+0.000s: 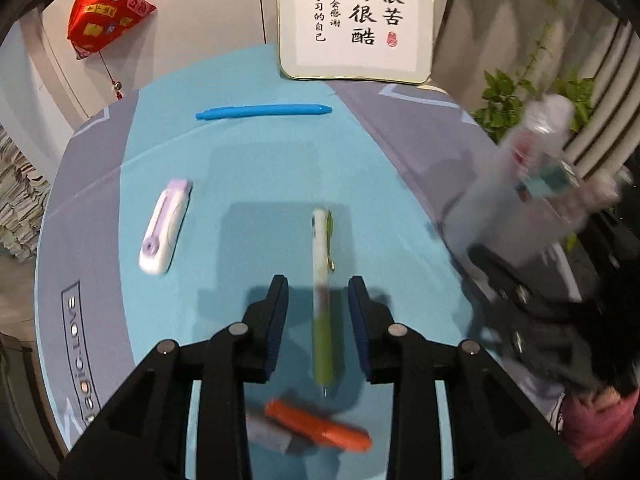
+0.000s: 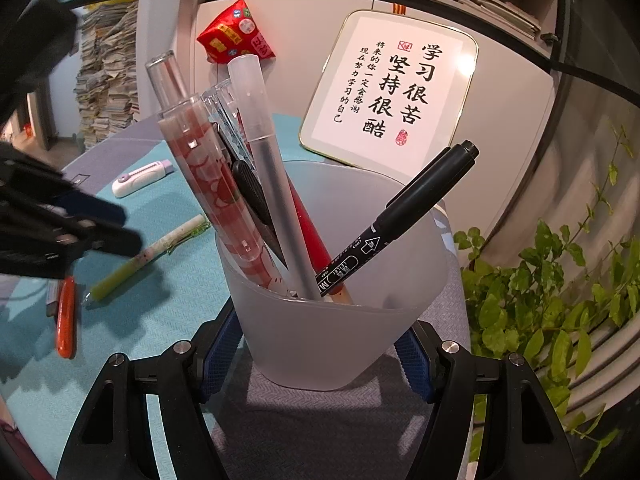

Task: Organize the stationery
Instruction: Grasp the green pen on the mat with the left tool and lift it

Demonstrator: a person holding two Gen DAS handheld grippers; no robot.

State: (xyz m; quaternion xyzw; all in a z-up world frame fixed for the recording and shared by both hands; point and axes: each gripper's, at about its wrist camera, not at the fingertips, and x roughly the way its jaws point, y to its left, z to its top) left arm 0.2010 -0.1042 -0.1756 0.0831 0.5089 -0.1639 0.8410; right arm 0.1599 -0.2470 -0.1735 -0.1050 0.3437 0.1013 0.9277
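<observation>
My left gripper [image 1: 318, 286] hangs open over a green-and-white pen [image 1: 320, 236] that lies lengthwise on the teal mat, its body running between the two blue pads without touching them. My right gripper [image 2: 320, 344] is shut on a frosted pen cup [image 2: 340, 320] holding a black marker [image 2: 400, 216], a frosted pen [image 2: 272, 168] and a red-patterned pen [image 2: 208, 176]. On the mat lie a blue pen [image 1: 264, 112], a white-and-purple cutter [image 1: 166, 226] and an orange pen [image 1: 320, 424] beside a small grey piece [image 1: 268, 432].
A framed calligraphy board [image 1: 356, 16] leans against the wall at the table's far edge. A red pouch [image 1: 104, 12] hangs at the left. A leafy plant [image 2: 560, 300] stands right of the cup. Paper stacks [image 2: 108, 72] rise beyond the table's left side.
</observation>
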